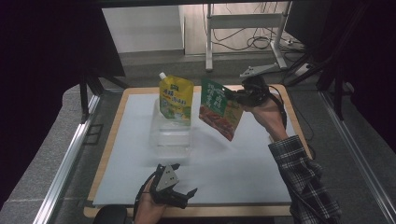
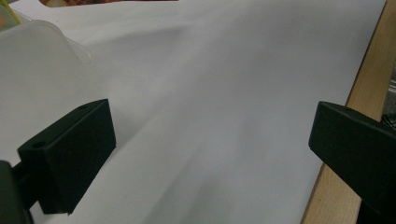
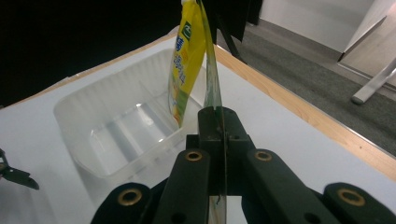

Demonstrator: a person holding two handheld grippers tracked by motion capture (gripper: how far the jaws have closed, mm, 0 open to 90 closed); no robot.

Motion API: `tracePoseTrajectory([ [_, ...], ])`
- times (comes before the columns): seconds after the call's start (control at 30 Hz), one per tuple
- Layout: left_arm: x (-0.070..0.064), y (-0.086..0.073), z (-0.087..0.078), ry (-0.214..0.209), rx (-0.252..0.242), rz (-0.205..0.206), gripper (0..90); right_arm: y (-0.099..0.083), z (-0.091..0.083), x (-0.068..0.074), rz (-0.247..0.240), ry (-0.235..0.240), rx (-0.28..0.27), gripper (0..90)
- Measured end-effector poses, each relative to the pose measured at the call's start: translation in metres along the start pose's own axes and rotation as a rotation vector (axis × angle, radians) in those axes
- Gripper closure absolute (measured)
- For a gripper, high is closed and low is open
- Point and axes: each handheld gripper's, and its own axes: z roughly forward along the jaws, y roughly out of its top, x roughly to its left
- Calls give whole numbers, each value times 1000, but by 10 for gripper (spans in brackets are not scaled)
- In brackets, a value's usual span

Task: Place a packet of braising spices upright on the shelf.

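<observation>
the right gripper [image 1: 235, 96] is closed tight on the upper edge of a green and red pouch [image 1: 219, 108], which hangs tilted in the air above the white sheet [image 1: 233, 168], just right of the clear plastic tray [image 1: 171, 133]. in the right gripper view the jaws meet flat on the thin edge of that pouch [image 3: 212, 88], seen edge-on. a yellow spouted pouch [image 1: 176, 99] stands upright in the far end of the tray, close beside the held pouch but apart from it.

the left gripper [image 1: 180, 193] sits low at the near edge of the table [image 1: 108, 144], jaws spread wide with nothing between them; in the left gripper view only bare white sheet [image 2: 224, 107] lies between the jaws.

the sheet is open and bare in front of and to the right of the tray, and the wooden table rim runs along its right side.

both pouches carry printed characters, too small to read; the yellow one has a green badge near its top.
</observation>
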Motion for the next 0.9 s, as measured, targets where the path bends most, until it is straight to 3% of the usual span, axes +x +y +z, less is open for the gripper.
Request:
tracePoseTrajectory([
  [0.57,-1,0,1,-2,0,2,4,17,-13,8,-6,65,-28,893],
  [0.9,-1,0,1,-2,-1,-1,4,26,-7,14,-13,107,-28,893],
])
